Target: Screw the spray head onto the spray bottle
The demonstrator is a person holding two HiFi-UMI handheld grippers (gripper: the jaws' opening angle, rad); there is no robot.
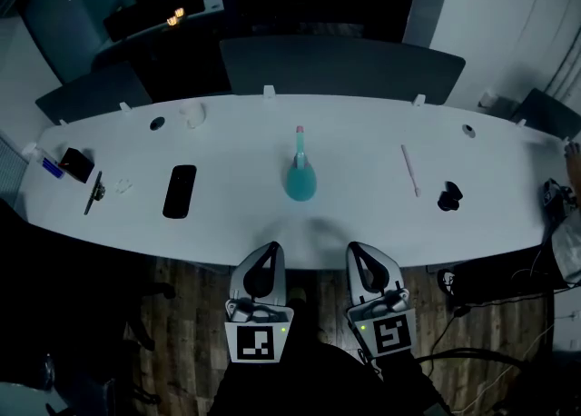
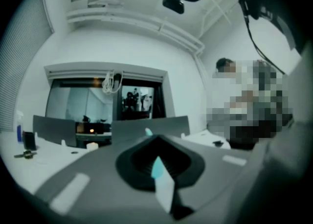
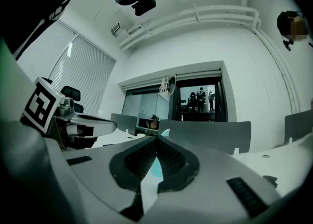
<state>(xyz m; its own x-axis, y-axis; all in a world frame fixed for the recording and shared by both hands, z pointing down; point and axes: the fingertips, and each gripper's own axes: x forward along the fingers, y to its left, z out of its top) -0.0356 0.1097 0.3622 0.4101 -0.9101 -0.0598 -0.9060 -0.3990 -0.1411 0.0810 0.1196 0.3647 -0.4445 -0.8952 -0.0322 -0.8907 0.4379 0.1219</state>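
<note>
Left gripper (image 1: 270, 247) and right gripper (image 1: 356, 249) are both closed tight and empty. A teal round plastic spray bottle (image 1: 300, 178) stands upright on the long white table (image 1: 363, 133).

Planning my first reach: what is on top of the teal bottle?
The bottle has a slim neck ending in a pinkish tip; nothing bulkier sits on it. Whether the opening is capped is too small to tell.
</note>
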